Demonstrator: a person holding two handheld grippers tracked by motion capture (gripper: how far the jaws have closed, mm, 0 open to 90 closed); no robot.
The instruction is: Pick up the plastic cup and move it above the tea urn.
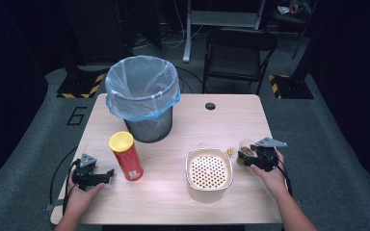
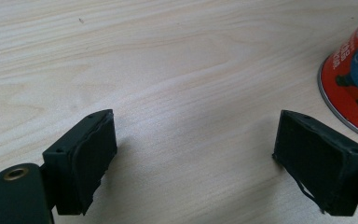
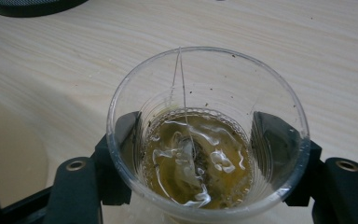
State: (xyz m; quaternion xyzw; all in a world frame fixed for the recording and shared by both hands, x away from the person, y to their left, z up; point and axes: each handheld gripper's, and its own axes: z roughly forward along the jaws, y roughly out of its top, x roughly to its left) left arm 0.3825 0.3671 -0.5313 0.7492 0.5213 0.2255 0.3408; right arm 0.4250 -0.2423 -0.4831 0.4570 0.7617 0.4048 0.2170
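A clear plastic cup stands at the table's right side, next to a cream container. My right gripper is shut on the cup, one jaw pressed to each side of it. In the right gripper view the cup holds brownish tea with a tea bag and its string inside, and my right gripper shows through the clear wall. My left gripper rests open near the table's front left, just left of a red can with a yellow lid. Only bare wood lies between the pads of my left gripper, with the can's base at the right.
A wire bin with a blue liner stands at the back left of the table. The cream container with a perforated insert sits front centre. A small yellowish bit lies beside the cup. A cable hole and a chair are beyond.
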